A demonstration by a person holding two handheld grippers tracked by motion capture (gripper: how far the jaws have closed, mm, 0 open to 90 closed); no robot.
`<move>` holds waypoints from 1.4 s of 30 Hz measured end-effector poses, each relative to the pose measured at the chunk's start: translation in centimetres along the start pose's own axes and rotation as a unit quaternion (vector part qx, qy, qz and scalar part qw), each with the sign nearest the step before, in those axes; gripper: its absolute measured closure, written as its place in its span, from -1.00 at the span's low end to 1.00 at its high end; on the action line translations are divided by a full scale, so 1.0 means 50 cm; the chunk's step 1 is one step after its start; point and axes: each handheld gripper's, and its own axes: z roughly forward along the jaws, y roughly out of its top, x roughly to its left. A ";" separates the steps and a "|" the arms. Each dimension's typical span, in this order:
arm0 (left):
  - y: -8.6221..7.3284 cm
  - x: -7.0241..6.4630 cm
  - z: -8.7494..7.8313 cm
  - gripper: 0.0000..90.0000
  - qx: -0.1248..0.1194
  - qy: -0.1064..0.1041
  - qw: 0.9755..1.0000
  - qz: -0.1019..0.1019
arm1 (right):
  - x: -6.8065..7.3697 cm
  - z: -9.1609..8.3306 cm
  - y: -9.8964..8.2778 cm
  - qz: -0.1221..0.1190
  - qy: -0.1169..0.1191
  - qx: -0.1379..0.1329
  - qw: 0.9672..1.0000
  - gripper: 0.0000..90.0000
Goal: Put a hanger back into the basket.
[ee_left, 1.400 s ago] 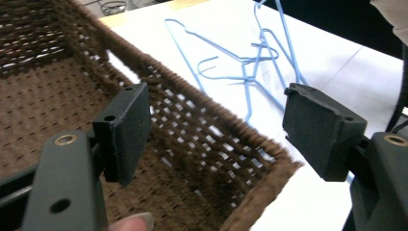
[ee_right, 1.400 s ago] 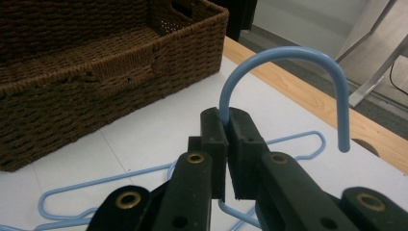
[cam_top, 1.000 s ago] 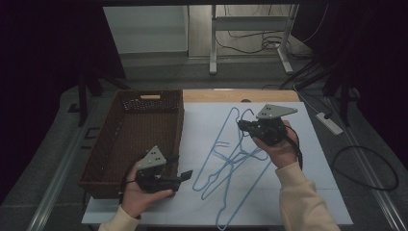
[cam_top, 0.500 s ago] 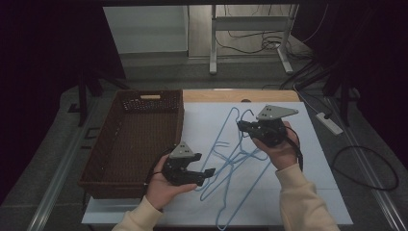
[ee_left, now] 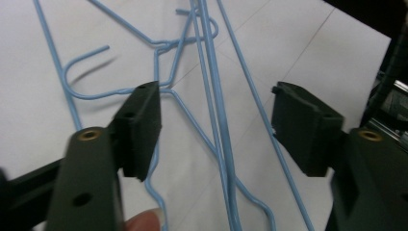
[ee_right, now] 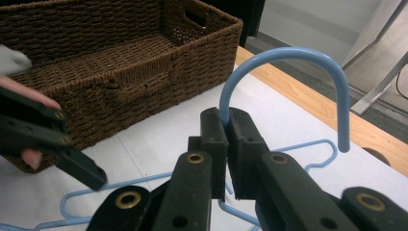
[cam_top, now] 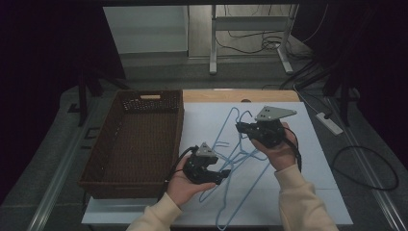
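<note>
**A:** so what's on the table? I count a tangle of blue wire hangers [cam_top: 240, 159] on the white sheet [cam_top: 312, 159], with a brown wicker basket [cam_top: 134, 139] just left of them.

**B:** yep. The right gripper [ee_right: 226, 126] has its jaws pinched together on the neck of one hanger, right under the hook [ee_right: 288, 72], so that hook stands up off the sheet, curving over the pads. From the high view it's near the far end of the pile [cam_top: 239, 128].

**A:** and the left gripper [cam_top: 226, 174]?

**B:** low over the near part of the pile, between the basket and the other hand. Its jaws have just been closing in but there's a fair gap between the pads. In the left gripper view a few blue wires [ee_left: 216, 110] run through that gap, lying on the sheet, and neither pad is pressing on them. So nothing gripped on that side.

**A:** anything in the basket?

**B:** can't see any hanger in it. They're all on the sheet, overlapping each other.
</note>
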 end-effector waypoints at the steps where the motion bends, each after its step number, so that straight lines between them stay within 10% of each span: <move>1: 0.001 0.001 0.004 0.00 0.002 0.001 1.000 -0.002 | 0.000 0.000 0.000 0.000 0.001 0.000 1.000 0.91; 11: 0.011 0.006 0.019 0.84 0.017 -0.012 1.000 -0.014 | -0.001 -0.008 0.000 0.002 0.005 -0.008 1.000 0.91; 23: 0.017 0.004 -0.004 0.91 -0.025 -0.001 0.999 -0.033 | -0.005 -0.028 0.002 0.008 -0.002 -0.035 0.999 0.89; 32: 0.027 0.000 -0.042 0.91 -0.073 0.000 0.996 -0.041 | -0.002 -0.063 -0.011 0.022 -0.007 -0.074 0.997 0.18; 42: 0.031 0.011 -0.087 0.91 -0.092 -0.007 0.995 -0.044 | 0.014 -0.103 -0.061 0.036 -0.007 -0.091 0.995 -0.17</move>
